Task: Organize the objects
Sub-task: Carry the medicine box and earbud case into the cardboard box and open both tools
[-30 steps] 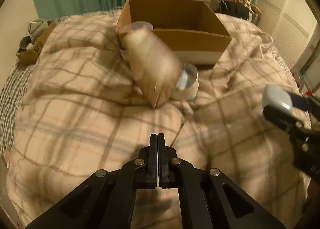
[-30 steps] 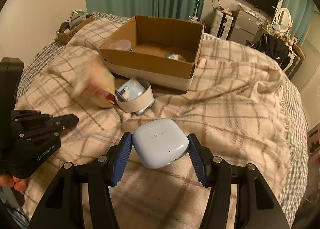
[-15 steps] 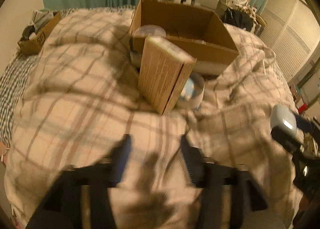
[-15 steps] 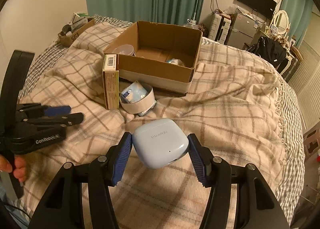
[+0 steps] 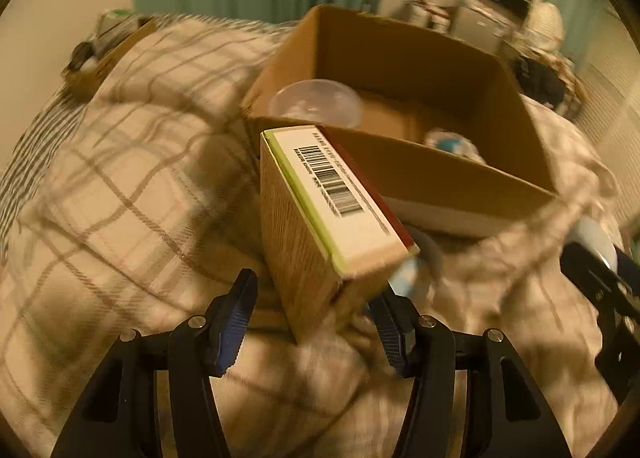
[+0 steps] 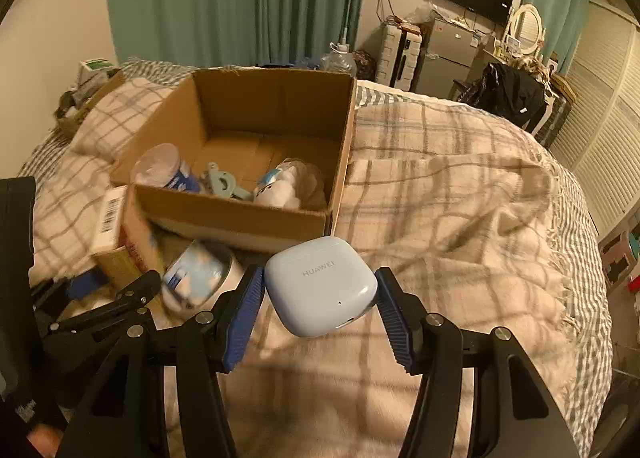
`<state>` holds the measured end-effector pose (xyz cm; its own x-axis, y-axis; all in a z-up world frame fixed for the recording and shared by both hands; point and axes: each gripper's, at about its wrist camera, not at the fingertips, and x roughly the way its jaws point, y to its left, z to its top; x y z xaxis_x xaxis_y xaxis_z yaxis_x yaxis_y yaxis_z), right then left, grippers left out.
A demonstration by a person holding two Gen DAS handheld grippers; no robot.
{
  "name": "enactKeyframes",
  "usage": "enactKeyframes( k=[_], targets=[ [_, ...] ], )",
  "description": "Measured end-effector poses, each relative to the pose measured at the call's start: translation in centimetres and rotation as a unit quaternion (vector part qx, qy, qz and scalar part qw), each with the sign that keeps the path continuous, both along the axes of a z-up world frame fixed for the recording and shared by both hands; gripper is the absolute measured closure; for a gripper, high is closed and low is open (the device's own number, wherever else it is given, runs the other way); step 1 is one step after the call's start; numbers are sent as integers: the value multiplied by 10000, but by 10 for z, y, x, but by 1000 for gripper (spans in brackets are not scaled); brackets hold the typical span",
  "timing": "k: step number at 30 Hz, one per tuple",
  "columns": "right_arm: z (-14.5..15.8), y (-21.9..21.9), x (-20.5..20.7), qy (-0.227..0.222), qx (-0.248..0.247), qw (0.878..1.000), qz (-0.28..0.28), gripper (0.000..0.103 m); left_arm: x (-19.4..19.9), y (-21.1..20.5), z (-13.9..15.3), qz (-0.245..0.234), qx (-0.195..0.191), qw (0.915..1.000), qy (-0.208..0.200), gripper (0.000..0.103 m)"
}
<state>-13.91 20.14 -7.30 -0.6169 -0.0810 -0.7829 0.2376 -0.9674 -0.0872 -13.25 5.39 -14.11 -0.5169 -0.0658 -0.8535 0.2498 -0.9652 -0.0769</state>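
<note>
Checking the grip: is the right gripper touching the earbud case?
Touching. The right wrist view shows both pads of the right gripper pressed against the earbud case.

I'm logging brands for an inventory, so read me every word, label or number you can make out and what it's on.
"HUAWEI": on the pale blue earbud case held in the right gripper.
Barcode, digits and small print on the tall carton: too blurred to read.
White lettering on the left gripper's body: unreadable.

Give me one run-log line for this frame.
left gripper: open around barcode box, not gripping | right gripper: shut on earbud case | cardboard box: partly filled
</note>
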Motion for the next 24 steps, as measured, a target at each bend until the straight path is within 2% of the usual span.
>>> enactKeyframes(
  k=[3,6,10,13,15,17,20,24],
  targets=[
    [-11,-4,-9,-149,-112,9998,34,47,-9,2,-7,150,-150,9997,-89,44],
    [-19,-8,-14,-283,-175,9994,125,47,-11,-2,-13,288,117,9993,-192,44],
    [-21,-12,-13,-316,-162,9992,163,47,-14,-3,-12,499,123,9983,-256,44],
    [-22,-11,-14,-354,-138,9992,114,47,-7,1,-10,402,424,9980,-258,42],
    [-23,-11,-12,-370,-118,9992,106,47,-5,4,-9,337,292,9988,-210,41],
    [-24,-10,-11,-358,-131,9992,69,47,-4,4,-9,396,325,9986,-151,41],
    [-25,-8,-13,-459,-214,9987,32,47,-13,4,-10,401,451,9978,-290,39],
    [-26,-6,-15,-456,-235,9987,-16,47,-25,-9,-12,502,200,9985,-121,38]
  ],
)
